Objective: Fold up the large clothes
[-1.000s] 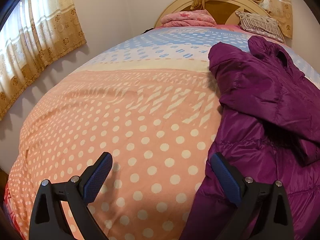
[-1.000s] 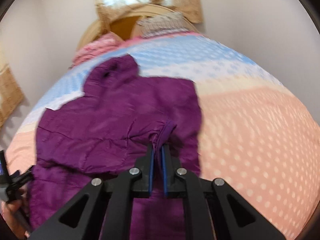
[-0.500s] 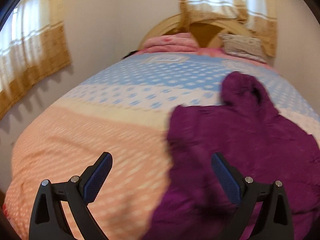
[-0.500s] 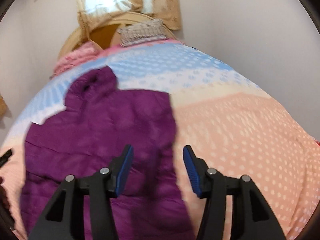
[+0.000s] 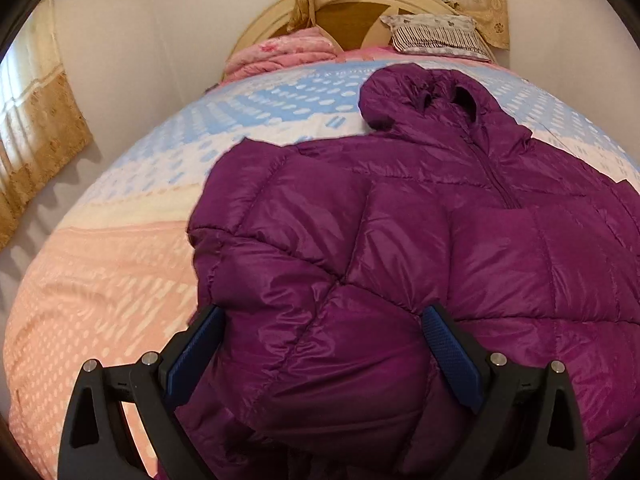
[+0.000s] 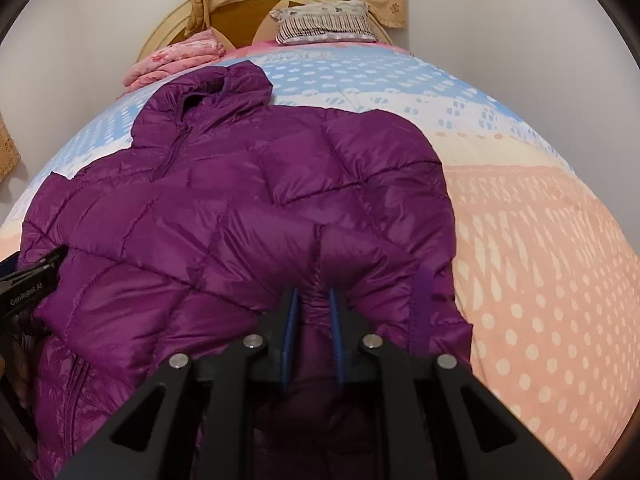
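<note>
Clearly the purple puffer jacket (image 6: pixel 248 208), spread on the dotted bedspread (image 6: pixel 552 264) with its hood toward the headboard (image 6: pixel 240 4), looks light, puffy and slippery, best pinched at hem seams, where the right gripper (image 6: pixel 314 312) clamps a fold while the left gripper (image 5: pixel 320 340) gapes wide over it.

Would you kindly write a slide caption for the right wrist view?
Right gripper pinches a fold of the purple puffer jacket spread on the polka-dot bedspread.
</note>
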### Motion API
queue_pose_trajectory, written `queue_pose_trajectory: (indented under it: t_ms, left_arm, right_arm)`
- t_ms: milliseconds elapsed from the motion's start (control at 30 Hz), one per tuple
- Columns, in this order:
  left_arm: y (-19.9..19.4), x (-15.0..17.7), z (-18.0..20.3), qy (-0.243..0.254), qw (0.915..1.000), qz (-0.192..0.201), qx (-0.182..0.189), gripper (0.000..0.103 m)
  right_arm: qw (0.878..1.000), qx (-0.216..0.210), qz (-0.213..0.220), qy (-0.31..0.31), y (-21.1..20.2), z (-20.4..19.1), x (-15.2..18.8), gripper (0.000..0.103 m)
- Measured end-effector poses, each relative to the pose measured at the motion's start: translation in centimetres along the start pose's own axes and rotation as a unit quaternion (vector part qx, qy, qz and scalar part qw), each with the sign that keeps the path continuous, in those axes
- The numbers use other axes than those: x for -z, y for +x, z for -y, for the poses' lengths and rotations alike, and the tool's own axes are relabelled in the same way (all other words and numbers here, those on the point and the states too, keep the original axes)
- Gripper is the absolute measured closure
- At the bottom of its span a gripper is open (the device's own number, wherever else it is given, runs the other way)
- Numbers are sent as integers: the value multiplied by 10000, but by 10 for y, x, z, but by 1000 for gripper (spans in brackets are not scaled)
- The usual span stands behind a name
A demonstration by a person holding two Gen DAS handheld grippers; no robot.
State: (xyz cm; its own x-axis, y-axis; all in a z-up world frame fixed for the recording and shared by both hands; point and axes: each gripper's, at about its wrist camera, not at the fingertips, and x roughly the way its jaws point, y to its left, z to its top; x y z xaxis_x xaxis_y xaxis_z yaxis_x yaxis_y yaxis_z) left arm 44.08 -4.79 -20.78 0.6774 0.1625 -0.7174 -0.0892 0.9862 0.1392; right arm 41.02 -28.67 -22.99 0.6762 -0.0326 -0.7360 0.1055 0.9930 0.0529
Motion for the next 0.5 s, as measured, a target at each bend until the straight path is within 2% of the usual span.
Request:
queue_pose_trajectory:
  t_ms: [133, 233, 300, 367, 400, 500]
  left_arm:
    - [-17, -6, -14, -183, 9996, 36, 188, 4]
    - [-51, -20, -37, -369, 9965, 567, 490, 4]
    - [-59, -37, -50, -469, 9944, 771, 551, 4]
    - [-51, -59, -59, -604, 9937, 784, 523, 4]
    - [-40, -71, -63, -691, 9940, 744, 396, 4]
    - [-6, -90, -65, -897, 9944, 403, 390, 4]
  right_arm:
    - [10000, 22, -24, -57, -1, 0, -1, 87]
    - [9997, 129, -12, -195, -11, 0, 1, 87]
    - [9995, 167, 153, -214, -24, 0, -2, 87]
    - [9991, 162, 363, -144, -36, -1, -14, 87]
    - [9988, 161, 456, -104, -41, -2, -22, 87]
    - [9981, 202, 588, 49, -41, -7, -51, 84]
